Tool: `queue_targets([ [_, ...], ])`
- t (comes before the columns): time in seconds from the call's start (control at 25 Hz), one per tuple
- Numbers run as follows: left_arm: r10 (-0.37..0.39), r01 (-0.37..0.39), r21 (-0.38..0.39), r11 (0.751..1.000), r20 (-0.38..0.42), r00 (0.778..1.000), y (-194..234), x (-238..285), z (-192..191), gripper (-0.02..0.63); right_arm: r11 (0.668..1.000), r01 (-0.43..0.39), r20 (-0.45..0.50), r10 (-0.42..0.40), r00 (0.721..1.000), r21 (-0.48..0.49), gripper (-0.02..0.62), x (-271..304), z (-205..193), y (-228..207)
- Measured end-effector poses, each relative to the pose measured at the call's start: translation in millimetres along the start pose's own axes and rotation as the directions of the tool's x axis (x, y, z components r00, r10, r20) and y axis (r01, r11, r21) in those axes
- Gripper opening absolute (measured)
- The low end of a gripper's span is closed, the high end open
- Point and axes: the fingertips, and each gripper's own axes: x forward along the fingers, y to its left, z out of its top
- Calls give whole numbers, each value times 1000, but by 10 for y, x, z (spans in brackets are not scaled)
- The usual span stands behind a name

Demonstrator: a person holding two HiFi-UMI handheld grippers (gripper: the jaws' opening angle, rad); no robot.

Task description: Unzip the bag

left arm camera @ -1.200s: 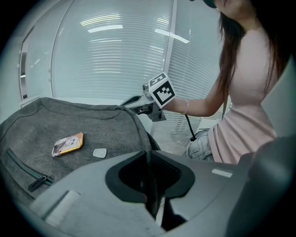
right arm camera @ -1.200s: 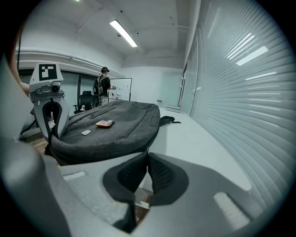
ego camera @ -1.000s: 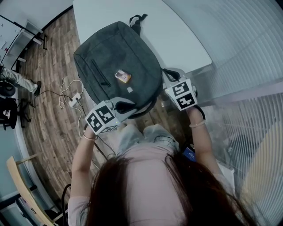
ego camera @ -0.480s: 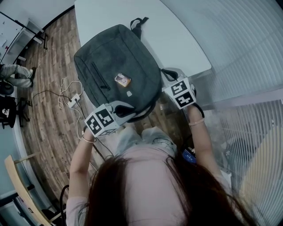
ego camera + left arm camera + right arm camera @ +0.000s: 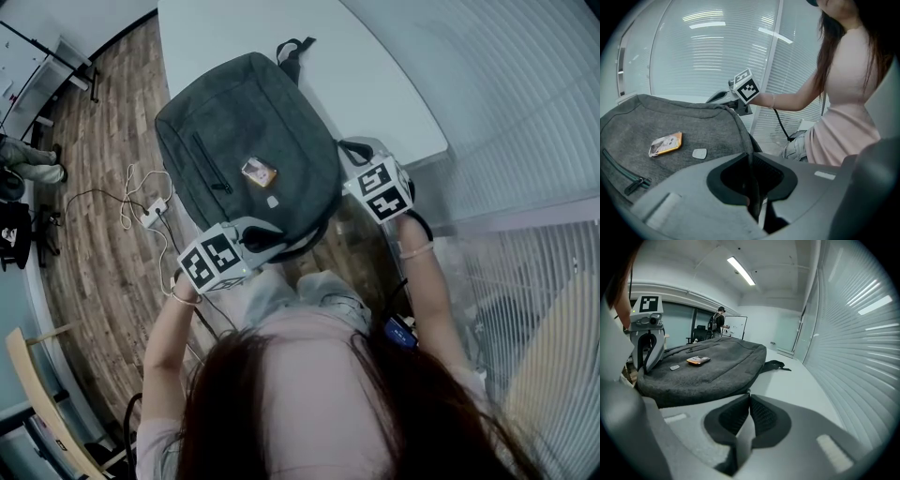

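Note:
A dark grey backpack (image 5: 244,131) lies flat on the white table (image 5: 375,84), its near end hanging over the table's edge. It carries a small orange tag (image 5: 260,172) and a front pocket zip (image 5: 211,157). My left gripper (image 5: 270,232) is at the bag's near end, shut on a dark strip of the bag's edge (image 5: 740,131) that runs in between the jaws (image 5: 751,161). My right gripper (image 5: 349,155) is at the bag's right side. Its jaws are closed together (image 5: 749,394), with a small zipper pull (image 5: 748,390) at their tips.
The bag's top handle (image 5: 292,47) points to the table's far side. A glass wall with blinds (image 5: 525,141) stands close on the right. On the wooden floor at left lie a power strip and cables (image 5: 150,211). A chair (image 5: 37,394) stands behind me at left.
My right gripper has slid a little farther along the bag's right side and rolled slightly. The left gripper and the bag have stayed in place.

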Motion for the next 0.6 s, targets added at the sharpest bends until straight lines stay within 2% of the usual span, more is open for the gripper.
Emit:
queue_targets([
  [0.6, -28, 28, -15, 1000, -14, 1000, -3, 11, -6, 46, 998, -15, -14, 14, 1000, -63, 14, 168, 60, -89],
])
